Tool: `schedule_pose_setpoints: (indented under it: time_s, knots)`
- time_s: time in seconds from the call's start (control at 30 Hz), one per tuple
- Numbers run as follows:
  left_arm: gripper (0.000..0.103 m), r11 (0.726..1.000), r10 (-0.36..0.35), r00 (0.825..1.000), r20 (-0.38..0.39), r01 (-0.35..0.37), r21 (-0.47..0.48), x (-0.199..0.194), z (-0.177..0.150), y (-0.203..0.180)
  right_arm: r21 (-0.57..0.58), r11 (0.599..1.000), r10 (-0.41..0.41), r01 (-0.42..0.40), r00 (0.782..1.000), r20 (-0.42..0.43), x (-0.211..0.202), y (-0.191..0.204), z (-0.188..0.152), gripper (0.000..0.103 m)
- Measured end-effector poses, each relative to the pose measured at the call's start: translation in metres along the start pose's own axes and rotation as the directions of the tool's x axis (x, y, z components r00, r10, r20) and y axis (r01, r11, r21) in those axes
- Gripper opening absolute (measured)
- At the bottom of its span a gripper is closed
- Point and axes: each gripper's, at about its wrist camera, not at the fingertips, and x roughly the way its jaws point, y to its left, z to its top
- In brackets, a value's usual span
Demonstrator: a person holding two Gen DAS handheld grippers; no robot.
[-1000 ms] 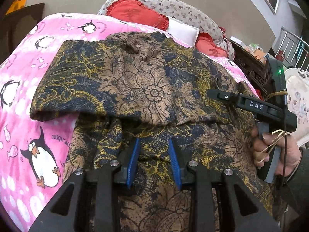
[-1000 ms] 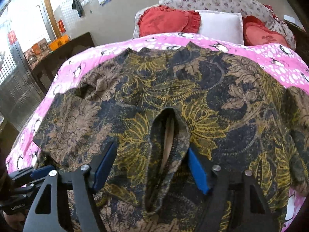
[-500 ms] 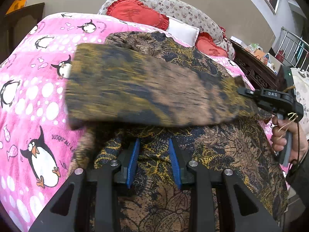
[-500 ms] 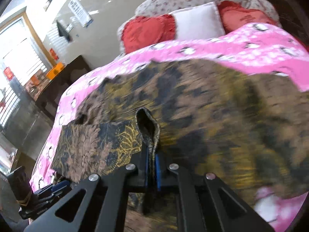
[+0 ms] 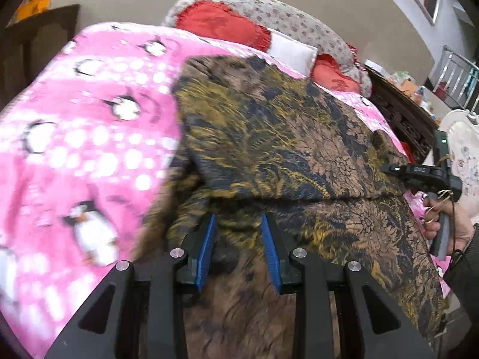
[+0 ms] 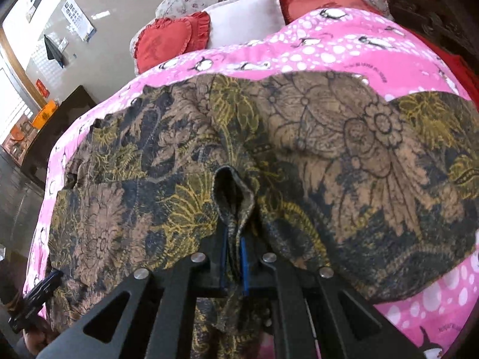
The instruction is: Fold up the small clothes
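A dark batik garment (image 5: 269, 137) with gold and brown flowers lies spread on the pink penguin bedspread (image 5: 89, 125). It also fills the right wrist view (image 6: 329, 155). My left gripper (image 5: 238, 239) is open, its blue pads either side of a bunched lower edge of the cloth. My right gripper (image 6: 233, 257) is shut on a pinched fold of the garment's near edge and holds it raised. The right gripper also shows at the right of the left wrist view (image 5: 425, 176), at the cloth's right edge. The left gripper shows low at the left of the right wrist view (image 6: 39, 296).
Red heart cushions (image 5: 221, 27) and a white pillow (image 5: 292, 52) lie at the head of the bed. A dark wooden cabinet (image 5: 398, 113) stands to the right of the bed. A dark bench (image 6: 57, 125) stands along the left wall.
My right gripper closed on the garment's near fold and lifted it. The left flap of cloth swung across toward the right, uncovering more pink bedspread on the left. My left gripper stayed open.
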Motion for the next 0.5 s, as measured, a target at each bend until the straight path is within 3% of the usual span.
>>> schedule_pose_setpoints:
  time_s: [0.1,0.13,0.2,0.3,0.37,0.4,0.47,0.5]
  knots:
    - [0.012,0.999,0.036,0.994,0.099,-0.037,0.009,-0.028,0.016,0.0,-0.058,0.996,-0.064,0.067,0.996,0.059,-0.027,0.01,0.002,0.029]
    - [0.018,0.999,0.041,0.991,0.129,-0.044,0.015,-0.031,0.023,-0.003,-0.093,0.991,-0.082,0.093,0.99,0.117,-0.042,0.016,0.0,0.035]
    - [0.025,0.999,0.029,0.987,0.155,-0.034,0.029,-0.024,0.042,-0.01,-0.162,0.984,-0.041,0.07,0.984,0.175,-0.058,0.03,-0.005,0.037]
    - [0.025,0.998,0.012,0.995,0.094,-0.018,0.056,0.011,0.059,-0.019,-0.25,0.968,0.045,-0.017,0.993,0.107,-0.047,0.05,-0.013,0.037]
    - [0.025,0.998,0.027,0.999,0.019,-0.028,0.05,0.042,0.056,-0.017,-0.294,0.956,0.033,-0.014,0.998,0.059,-0.027,0.055,-0.022,0.037]
    - [0.023,0.997,0.064,0.996,-0.06,-0.062,0.036,0.062,0.052,-0.01,-0.288,0.958,-0.009,0.013,1.0,0.017,-0.011,0.05,-0.026,0.037]
    - [0.017,0.996,0.076,0.996,-0.036,-0.075,0.044,0.06,0.053,-0.007,-0.237,0.972,-0.018,0.007,0.999,-0.048,0.005,0.037,-0.029,0.037]
    - [0.017,0.996,0.074,0.997,-0.026,-0.073,0.042,0.055,0.059,-0.008,-0.22,0.976,-0.007,-0.001,0.999,-0.033,0.0,0.036,-0.027,0.036]
